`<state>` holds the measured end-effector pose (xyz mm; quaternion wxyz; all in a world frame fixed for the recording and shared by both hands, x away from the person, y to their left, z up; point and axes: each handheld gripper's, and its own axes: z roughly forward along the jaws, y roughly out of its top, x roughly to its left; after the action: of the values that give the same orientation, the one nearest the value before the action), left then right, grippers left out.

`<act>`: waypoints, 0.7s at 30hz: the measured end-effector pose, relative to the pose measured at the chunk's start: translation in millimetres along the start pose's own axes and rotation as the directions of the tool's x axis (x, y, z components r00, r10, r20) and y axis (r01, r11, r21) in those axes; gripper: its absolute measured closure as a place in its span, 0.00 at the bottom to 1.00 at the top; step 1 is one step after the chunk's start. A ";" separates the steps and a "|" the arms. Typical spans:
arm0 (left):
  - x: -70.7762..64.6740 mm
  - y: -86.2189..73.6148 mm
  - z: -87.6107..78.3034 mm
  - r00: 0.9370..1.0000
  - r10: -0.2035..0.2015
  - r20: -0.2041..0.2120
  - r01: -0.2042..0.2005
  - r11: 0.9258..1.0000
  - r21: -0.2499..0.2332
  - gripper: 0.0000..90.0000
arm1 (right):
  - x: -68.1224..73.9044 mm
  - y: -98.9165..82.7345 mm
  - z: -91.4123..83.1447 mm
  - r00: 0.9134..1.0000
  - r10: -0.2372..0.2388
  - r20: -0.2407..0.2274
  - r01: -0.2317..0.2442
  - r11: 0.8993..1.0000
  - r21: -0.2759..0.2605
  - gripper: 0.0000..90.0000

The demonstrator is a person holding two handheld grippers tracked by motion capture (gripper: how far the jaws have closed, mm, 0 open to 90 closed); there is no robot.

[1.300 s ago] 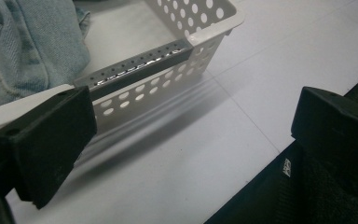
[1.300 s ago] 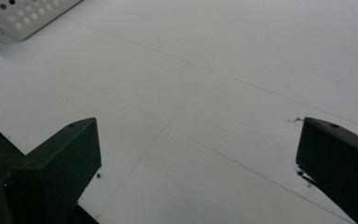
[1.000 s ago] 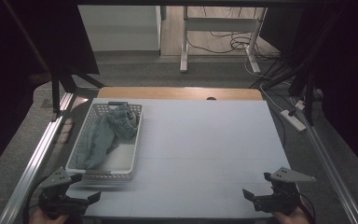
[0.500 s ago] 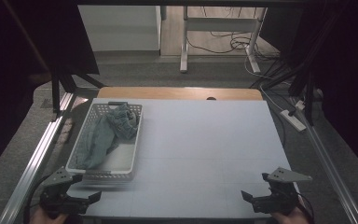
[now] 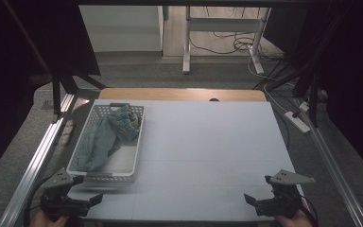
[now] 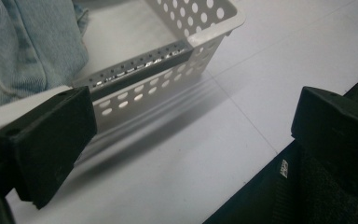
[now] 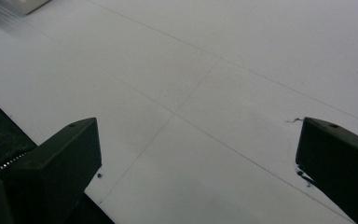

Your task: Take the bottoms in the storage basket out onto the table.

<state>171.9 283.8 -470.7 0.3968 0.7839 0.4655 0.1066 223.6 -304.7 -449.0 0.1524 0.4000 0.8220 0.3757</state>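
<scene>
Both tongs, left (image 5: 92, 200) and right (image 5: 251, 200), spread at the bench edge (image 5: 208, 156); next, likely reaching the denim cloth (image 5: 108, 137) in the basket (image 5: 137, 142).

A white table (image 5: 203, 156) carries a perforated basket (image 5: 137, 142) at its left.

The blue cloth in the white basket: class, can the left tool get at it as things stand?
Probably yes. The left tool is open, just short of the basket; the basket has no lid and the blue cloth lies exposed, so the tool need only clear the near rim.
</scene>
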 end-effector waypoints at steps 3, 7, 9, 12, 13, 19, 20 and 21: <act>1.1 0.4 -0.6 1.000 -0.004 0.020 0.004 1.000 -0.010 0.00 | 0.3 0.1 0.3 1.000 0.000 0.000 0.000 1.000 0.002 0.01; 3.1 0.7 -1.1 0.999 -0.008 0.043 0.009 1.000 -0.019 0.00 | 0.5 0.2 0.7 1.000 -0.002 -0.002 0.002 1.000 0.005 0.01; 3.3 0.9 -1.4 0.999 -0.008 0.049 0.009 1.000 -0.023 0.00 | 0.7 0.3 1.0 1.000 -0.005 -0.004 0.005 1.000 0.009 0.01; 3.1 1.2 -1.6 0.999 -0.006 0.051 0.007 1.000 -0.026 0.00 | 1.0 0.3 1.3 1.000 -0.007 -0.004 0.007 1.000 0.010 0.01; 2.9 1.5 -1.7 0.999 -0.004 0.051 0.005 1.000 -0.026 0.00 | 1.2 0.4 1.4 1.000 -0.009 -0.004 0.009 1.000 0.011 0.01; 0.3 4.5 -2.9 0.998 0.039 0.053 -0.036 0.998 -0.045 0.00 | 1.4 0.5 1.8 1.000 -0.011 -0.005 0.011 1.000 0.014 0.01; 0.3 4.5 -2.9 0.998 0.039 0.053 -0.036 0.998 -0.045 0.00 | 1.4 0.5 1.8 1.000 -0.011 -0.005 0.011 1.000 0.014 0.01; 0.1 5.8 -2.7 0.996 0.065 0.064 -0.060 0.996 -0.065 0.00 | 1.2 0.5 2.0 1.000 -0.013 -0.005 0.013 1.000 0.018 0.01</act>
<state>174.2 283.8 -464.7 0.4329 0.7882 0.4239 0.1077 224.3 -302.6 -449.9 0.1495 0.3951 0.8283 0.3681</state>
